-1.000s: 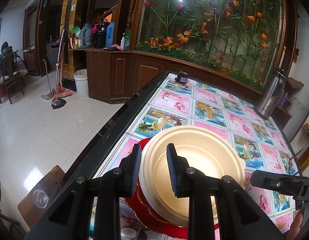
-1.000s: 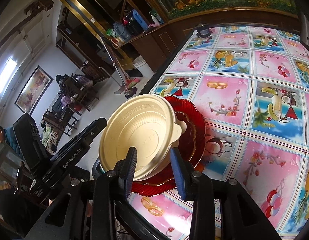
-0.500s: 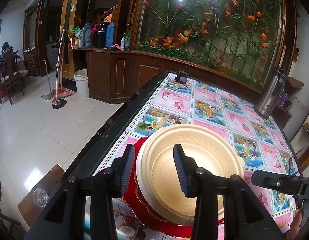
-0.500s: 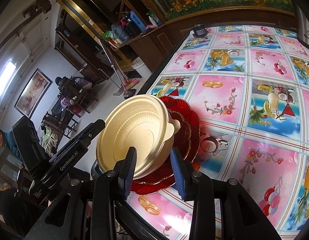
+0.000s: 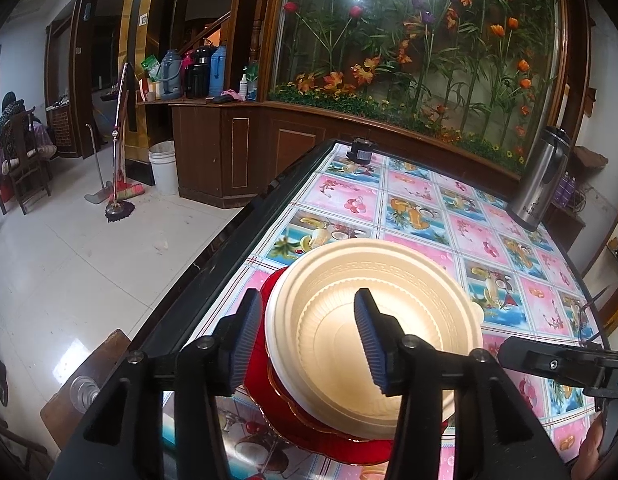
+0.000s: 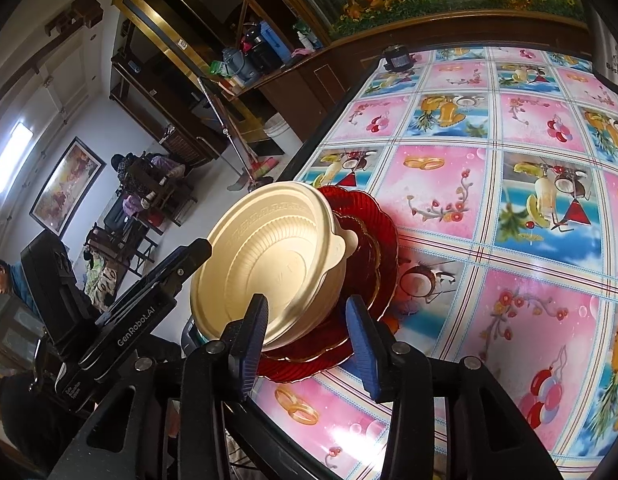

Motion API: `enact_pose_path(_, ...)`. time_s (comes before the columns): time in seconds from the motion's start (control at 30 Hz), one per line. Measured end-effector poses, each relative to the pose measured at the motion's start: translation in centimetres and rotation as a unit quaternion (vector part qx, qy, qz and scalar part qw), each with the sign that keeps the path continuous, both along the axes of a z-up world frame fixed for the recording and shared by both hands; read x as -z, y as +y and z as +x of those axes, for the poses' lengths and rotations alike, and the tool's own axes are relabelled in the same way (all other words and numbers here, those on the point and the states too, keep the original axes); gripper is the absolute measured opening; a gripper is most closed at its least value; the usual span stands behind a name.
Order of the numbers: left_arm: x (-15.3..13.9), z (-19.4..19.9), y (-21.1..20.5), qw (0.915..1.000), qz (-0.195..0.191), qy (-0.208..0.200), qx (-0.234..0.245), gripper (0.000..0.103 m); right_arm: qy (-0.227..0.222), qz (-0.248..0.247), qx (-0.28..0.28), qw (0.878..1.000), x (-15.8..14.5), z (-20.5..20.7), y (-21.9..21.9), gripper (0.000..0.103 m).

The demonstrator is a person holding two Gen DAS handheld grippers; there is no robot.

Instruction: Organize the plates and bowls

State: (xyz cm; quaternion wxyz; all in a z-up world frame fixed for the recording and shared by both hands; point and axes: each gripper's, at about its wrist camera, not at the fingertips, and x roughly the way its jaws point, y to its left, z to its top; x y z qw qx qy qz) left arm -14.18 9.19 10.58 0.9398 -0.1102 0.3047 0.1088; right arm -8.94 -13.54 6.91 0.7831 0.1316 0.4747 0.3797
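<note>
The cream bowl (image 5: pixel 373 332) sits mouth-up on red plates (image 6: pixel 373 248), lower centre; both tongs (image 5: pixel 305 344) (image 6: pixel 305 344) have just been opening, straddling its rim, gripping nothing.

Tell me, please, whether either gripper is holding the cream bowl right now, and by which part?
Neither holds it. Both grippers' fingers have just been opening and straddle the rim of the cream bowl without pressing on it: left gripper, right gripper. The bowl rests on the red plates.

"GenRobot.AI" on left gripper (image 6: pixel 181 276)
</note>
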Motion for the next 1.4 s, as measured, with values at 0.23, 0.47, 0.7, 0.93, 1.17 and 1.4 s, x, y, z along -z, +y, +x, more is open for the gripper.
enact_pose_path(0.23,0.1,-1.6,4.4,0.9966,-0.081,-0.006,-0.009,0.049,-0.006,0.000,0.036,0.999,0.3,0.5,-2.1,0.045)
enact_pose_path(0.47,3.4,-2.2,9.6,0.9849,-0.171,0.024,-0.002,0.043,0.010,-0.017,0.050,0.999,2.4,2.1,-2.7,0.045)
enact_pose_path(0.7,6.7,-1.1,10.4,0.9769,-0.203,0.063,0.023,0.038,0.027,-0.031,0.041,0.998,4.3,2.8,-1.7,0.045)
enact_pose_path(0.93,7.2,0.0,9.1,0.9748,-0.204,0.073,0.051,0.025,0.030,-0.040,0.034,0.998,5.2,3.0,-0.9,0.045)
enact_pose_path(1.17,7.5,1.4,8.0,0.9751,-0.196,0.075,0.071,0.011,0.036,-0.040,0.022,0.998,6.3,3.4,0.6,0.019)
enact_pose_path(1.4,7.2,1.7,7.2,0.9773,-0.184,0.077,0.071,0.010,0.028,-0.036,0.020,0.999,6.2,3.3,0.5,0.018)
